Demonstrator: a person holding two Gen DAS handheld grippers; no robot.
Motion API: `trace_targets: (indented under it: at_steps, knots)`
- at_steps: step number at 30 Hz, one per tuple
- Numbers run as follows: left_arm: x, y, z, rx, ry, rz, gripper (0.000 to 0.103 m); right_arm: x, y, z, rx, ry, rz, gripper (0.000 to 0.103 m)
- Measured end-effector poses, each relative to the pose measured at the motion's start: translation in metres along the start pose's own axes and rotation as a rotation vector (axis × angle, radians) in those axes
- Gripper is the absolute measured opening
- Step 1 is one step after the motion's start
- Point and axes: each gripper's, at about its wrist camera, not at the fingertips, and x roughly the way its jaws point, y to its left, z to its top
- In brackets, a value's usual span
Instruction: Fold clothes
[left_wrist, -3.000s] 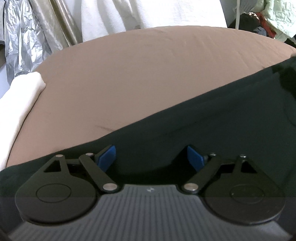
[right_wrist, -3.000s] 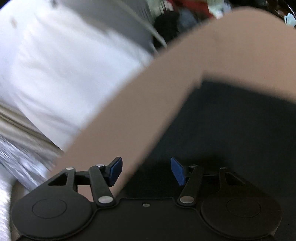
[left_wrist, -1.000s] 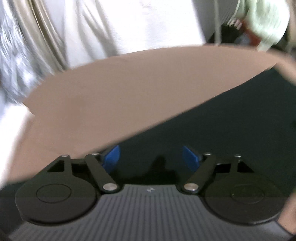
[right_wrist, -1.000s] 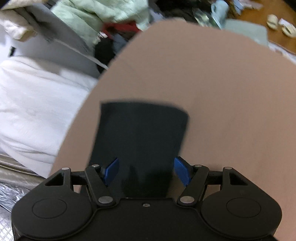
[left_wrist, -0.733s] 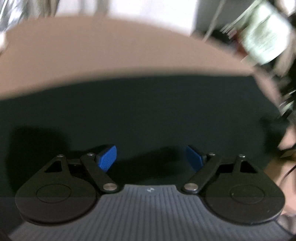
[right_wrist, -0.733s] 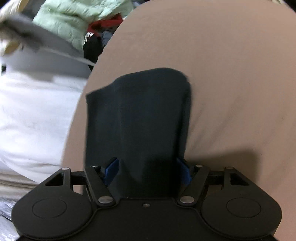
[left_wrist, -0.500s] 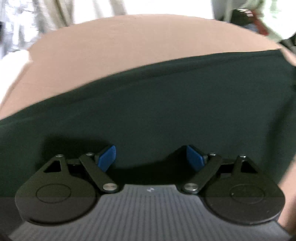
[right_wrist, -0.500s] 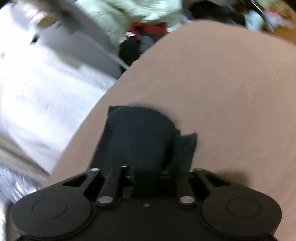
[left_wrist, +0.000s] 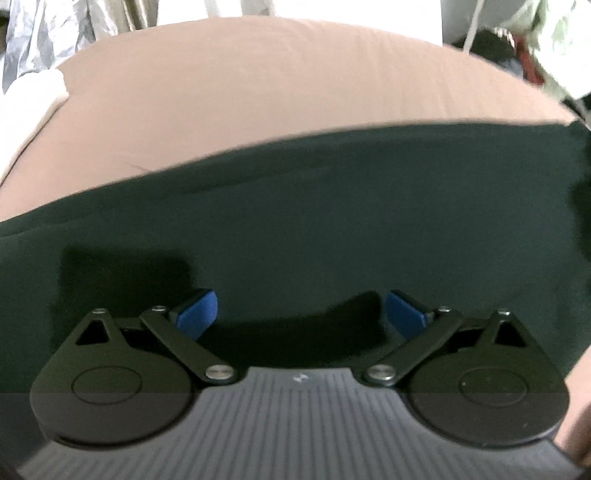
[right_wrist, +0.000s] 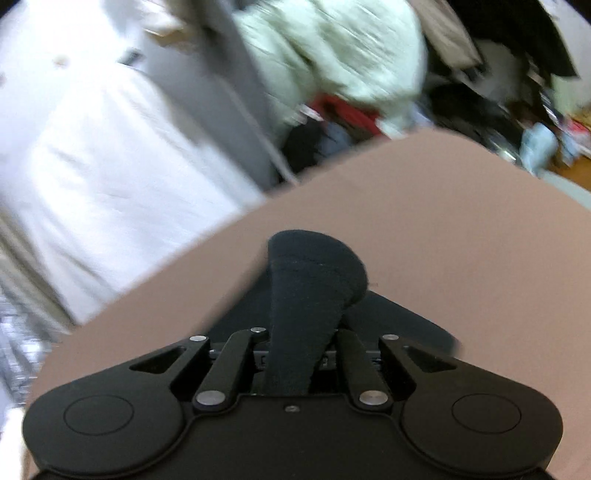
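From the left wrist, the left claw (left_wrist: 300, 310) hangs over the dark garment (left_wrist: 314, 221) spread on the brown-covered bed (left_wrist: 258, 85); its jaws are opening, nothing pinched between the blue pads (left_wrist: 195, 314).

From the right wrist, the right claw (right_wrist: 295, 350) is clamped tight on a bunched fold of the dark garment (right_wrist: 306, 295), above the bed (right_wrist: 461, 240).

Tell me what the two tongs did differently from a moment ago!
The right tongs snapped shut on a bunched end of the dark cloth garment and lifted it off the brown bed sheet. The left tongs came closer over the flat garment; their jaws are opening, pinching nothing. The sheet and white bedding stayed put.
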Motion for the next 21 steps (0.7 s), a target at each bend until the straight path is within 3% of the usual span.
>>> trace_targets:
  at_steps: [6,10,11,13,16,19,21]
  knots:
    - [-0.032,0.062,0.011,-0.089,-0.086,-0.086,0.099,-0.082,0.124,-0.016,-0.320,-0.111,0.341,0.009]
    - [-0.048,0.090,0.020,-0.009,-0.143,0.004,0.096,-0.090,0.210,-0.075,-0.536,0.055,0.575,0.009]
    - [-0.054,0.101,0.018,-0.034,-0.165,-0.017,0.096,-0.088,0.227,-0.097,-0.588,0.118,0.602,0.009]
    - [-0.059,0.126,0.007,-0.106,-0.196,-0.067,0.096,-0.081,0.256,-0.140,-0.721,0.243,0.610,0.009]
    - [-0.045,0.158,-0.025,-0.283,-0.183,-0.155,0.096,-0.063,0.275,-0.194,-0.911,0.352,0.491,0.013]
    - [-0.014,0.178,-0.055,-0.463,-0.131,-0.241,0.096,-0.044,0.271,-0.203,-0.942,0.409,0.385,0.015]
    - [-0.013,0.179,-0.062,-0.464,-0.163,-0.251,0.097,-0.039,0.259,-0.185,-0.828,0.473,0.428,0.022]
